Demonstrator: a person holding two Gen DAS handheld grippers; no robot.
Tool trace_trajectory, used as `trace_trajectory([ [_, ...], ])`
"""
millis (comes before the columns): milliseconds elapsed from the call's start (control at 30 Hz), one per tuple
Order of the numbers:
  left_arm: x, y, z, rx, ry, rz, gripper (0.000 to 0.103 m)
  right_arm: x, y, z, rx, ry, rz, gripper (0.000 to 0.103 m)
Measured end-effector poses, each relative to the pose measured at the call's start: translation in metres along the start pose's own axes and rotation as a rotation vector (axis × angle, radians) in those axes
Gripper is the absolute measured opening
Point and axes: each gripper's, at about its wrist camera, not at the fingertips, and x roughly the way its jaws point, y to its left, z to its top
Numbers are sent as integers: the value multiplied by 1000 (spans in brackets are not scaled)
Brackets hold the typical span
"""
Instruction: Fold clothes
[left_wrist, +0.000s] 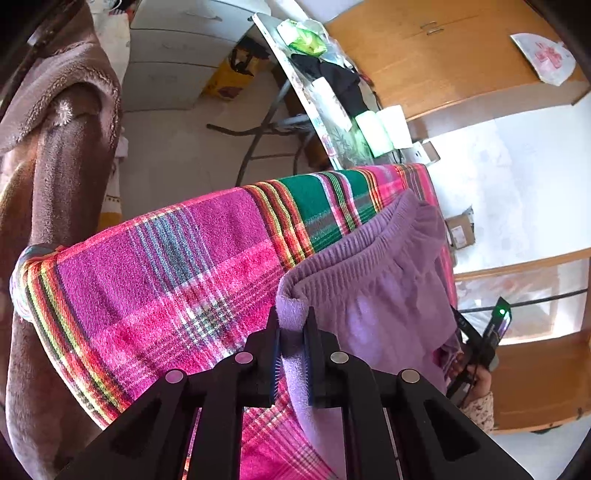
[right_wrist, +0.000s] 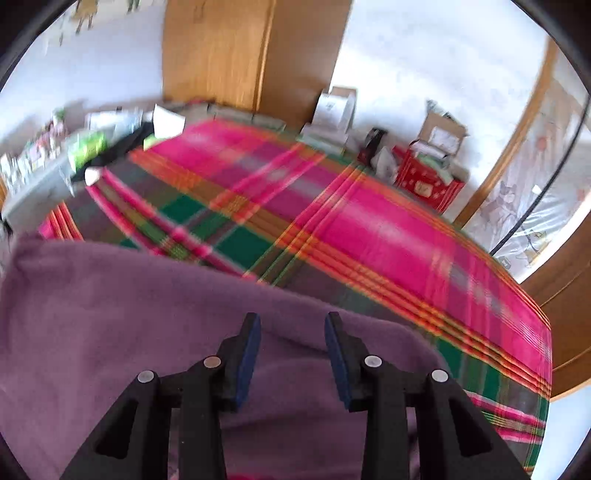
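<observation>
My left gripper (left_wrist: 291, 325) is pinched tight on the ribbed waistband edge of the fuzzy purple pants (left_wrist: 373, 288), lying on the woven plaid bedspread (left_wrist: 177, 266). My right gripper (right_wrist: 291, 332) hovers over them, jaws apart. A red box (right_wrist: 428, 181) holds what looks like papers, too blurry to tell.

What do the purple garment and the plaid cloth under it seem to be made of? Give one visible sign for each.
Purple garment: probably fleece or soft knit, matte and fuzzy, with a ribbed gathered waistband.
Plaid cloth: looks like woven cotton, flat with visible threads and crossing pink, green and orange stripes; the fibre itself cannot be confirmed.
</observation>
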Motion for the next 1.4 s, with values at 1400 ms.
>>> trace_trajectory([
  [1400, 42, -192, -149, 810, 304, -197, 32, -202, -56, -315, 624, -100, 139, 41],
])
